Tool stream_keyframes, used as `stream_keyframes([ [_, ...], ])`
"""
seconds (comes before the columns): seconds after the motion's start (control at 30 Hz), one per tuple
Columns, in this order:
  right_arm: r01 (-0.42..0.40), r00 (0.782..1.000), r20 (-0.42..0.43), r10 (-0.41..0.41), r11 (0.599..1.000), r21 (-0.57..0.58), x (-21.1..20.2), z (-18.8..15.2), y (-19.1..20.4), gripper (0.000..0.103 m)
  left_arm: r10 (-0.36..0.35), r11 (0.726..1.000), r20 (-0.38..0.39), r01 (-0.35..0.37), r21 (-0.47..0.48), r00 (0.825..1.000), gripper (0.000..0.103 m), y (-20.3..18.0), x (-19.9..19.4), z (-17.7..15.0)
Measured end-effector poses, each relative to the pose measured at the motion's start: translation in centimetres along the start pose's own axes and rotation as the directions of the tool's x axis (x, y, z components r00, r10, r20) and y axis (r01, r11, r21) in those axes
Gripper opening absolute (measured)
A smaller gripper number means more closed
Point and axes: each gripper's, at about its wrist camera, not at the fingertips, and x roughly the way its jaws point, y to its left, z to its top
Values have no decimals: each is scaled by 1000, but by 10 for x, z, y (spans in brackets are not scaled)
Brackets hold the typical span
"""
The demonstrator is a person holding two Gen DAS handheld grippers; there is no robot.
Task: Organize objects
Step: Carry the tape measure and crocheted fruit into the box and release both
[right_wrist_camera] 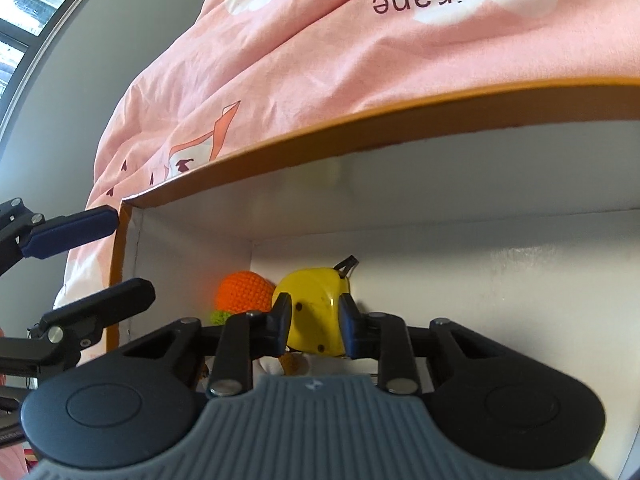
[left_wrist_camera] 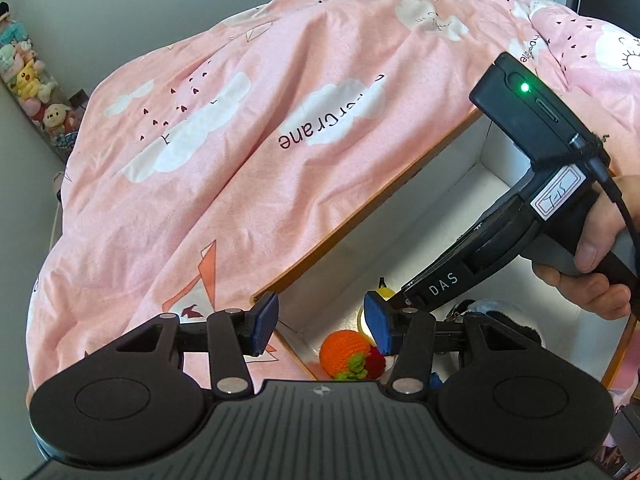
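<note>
An open white box with an orange rim [left_wrist_camera: 360,216] [right_wrist_camera: 360,128] lies on a pink bedspread. Inside lie an orange crocheted ball with green and red trim [left_wrist_camera: 344,350] [right_wrist_camera: 244,290] and a yellow tape measure [right_wrist_camera: 316,304]. My right gripper [right_wrist_camera: 314,322] is down in the box with its fingers closed on the yellow tape measure; the left wrist view shows its body [left_wrist_camera: 520,200] reaching in. My left gripper [left_wrist_camera: 322,326] is open and empty above the box's near corner.
The pink bedspread [left_wrist_camera: 240,140] with white cloud prints covers the bed around the box. Plush toys [left_wrist_camera: 28,80] line the wall at far left. A dark furry item [left_wrist_camera: 504,320] lies in the box by the right hand.
</note>
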Motion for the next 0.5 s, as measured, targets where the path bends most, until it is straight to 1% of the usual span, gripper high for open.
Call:
stream_keyframes([
  [0.13, -2, 1000, 5, 2, 1000, -11, -4, -2, 1, 31, -16, 1000, 6, 16, 6, 1000, 58, -9, 5, -5],
  [0.2, 15, 1000, 18, -14, 999, -33, -7, -3, 7, 34, -19, 1000, 22, 19, -2, 1000, 58, -12, 4, -9],
  [0.37, 69, 995, 78, -60, 991, -116, -29, -12, 21, 36, -32, 998, 83, 36, -49, 996, 58, -19, -19, -15],
  [0.43, 112, 988, 128, -92, 980, -167, -45, -23, 28, 40, -48, 996, 114, 56, -70, 992, 58, -25, -33, -19],
  [0.5, 152, 976, 184, -114, 967, -205, -60, -36, 36, 49, -67, 994, 148, 79, -78, 987, 58, -33, -48, -24],
])
